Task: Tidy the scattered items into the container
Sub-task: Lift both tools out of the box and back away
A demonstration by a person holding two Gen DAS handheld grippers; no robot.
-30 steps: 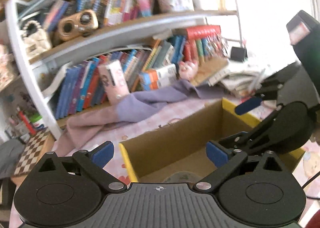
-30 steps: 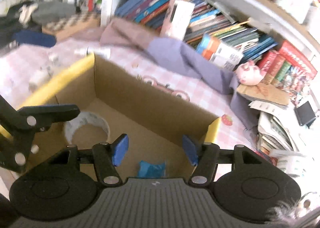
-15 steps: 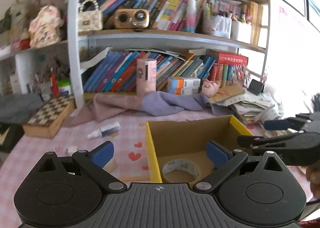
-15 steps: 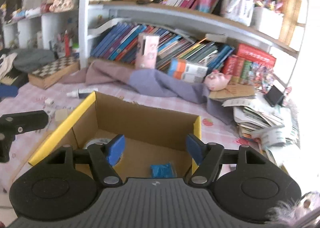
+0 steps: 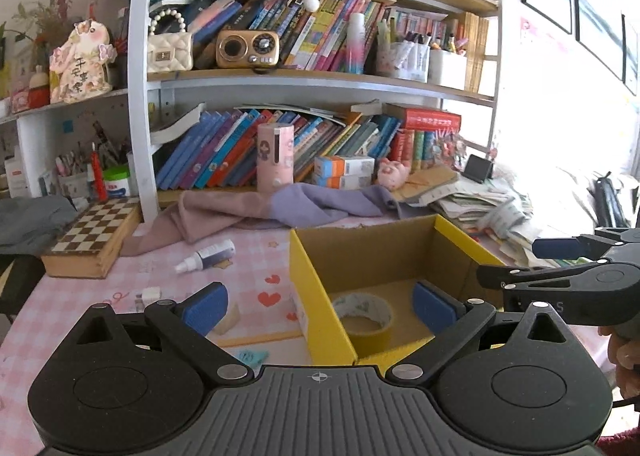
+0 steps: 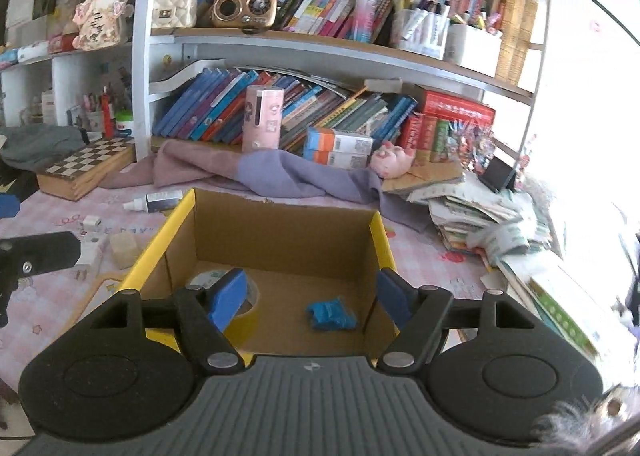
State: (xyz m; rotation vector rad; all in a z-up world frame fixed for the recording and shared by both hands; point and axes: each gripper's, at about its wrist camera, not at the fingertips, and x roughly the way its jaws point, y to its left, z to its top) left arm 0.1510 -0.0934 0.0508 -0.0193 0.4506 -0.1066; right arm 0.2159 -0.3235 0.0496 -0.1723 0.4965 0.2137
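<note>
The cardboard box (image 6: pixel 280 240) sits on the pink desk (image 5: pixel 80 320); inside it lie a tape roll (image 5: pixel 362 312) and a blue packet (image 6: pixel 330 314). Left of the box, a small bottle (image 5: pixel 206 256) lies on its side, probably light, hard and prone to rolling, so gripping across its dark body seems best. Left tongs (image 5: pixel 320 302) gape empty. Right tongs (image 6: pixel 308 292) are opening, holding nothing.

Strong daylight floods in from the right of both views and burns that side to white. The shelves (image 5: pixel 320 76) stay evenly lit and sharp. Fisheye bending curves the shelves, and the corners go dark.
</note>
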